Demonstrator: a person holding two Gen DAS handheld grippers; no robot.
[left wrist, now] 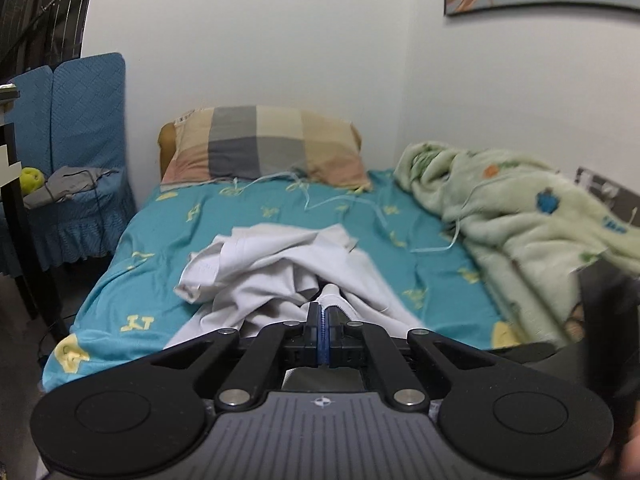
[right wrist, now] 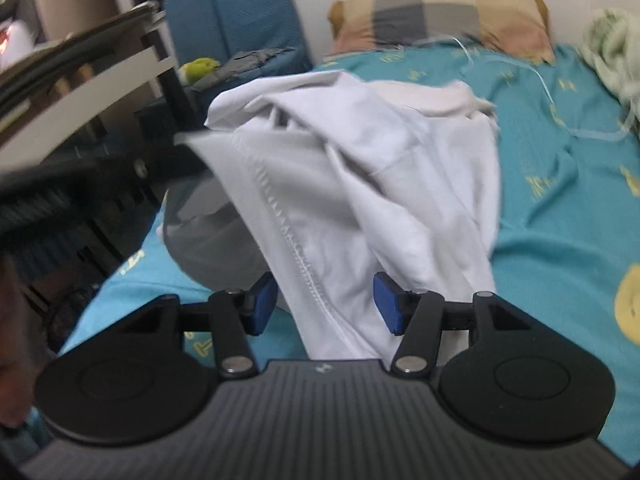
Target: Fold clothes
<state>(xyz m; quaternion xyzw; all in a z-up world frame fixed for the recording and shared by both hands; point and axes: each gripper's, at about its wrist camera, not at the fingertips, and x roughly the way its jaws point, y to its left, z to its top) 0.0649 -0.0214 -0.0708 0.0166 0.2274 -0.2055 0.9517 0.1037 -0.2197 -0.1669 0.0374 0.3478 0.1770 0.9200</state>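
A crumpled white garment (left wrist: pixel 280 264) lies on the teal bed sheet (left wrist: pixel 168 240), its near part lifted. My left gripper (left wrist: pixel 324 316) is shut on a bunched fold of that garment, the cloth pinched between the blue pads. In the right wrist view the same garment (right wrist: pixel 360 180) hangs in a raised heap with a stitched hem running down towards me. My right gripper (right wrist: pixel 326 304) stands open. The hem and loose cloth pass between its blue pads (right wrist: pixel 262 304), which do not press on them.
A checked pillow (left wrist: pixel 264 144) lies at the head of the bed and a pale green blanket (left wrist: pixel 520 208) is heaped along the right wall. A blue chair (left wrist: pixel 84 128) holding grey cloth stands left of the bed. A dark desk (right wrist: pixel 80 80) is at the left.
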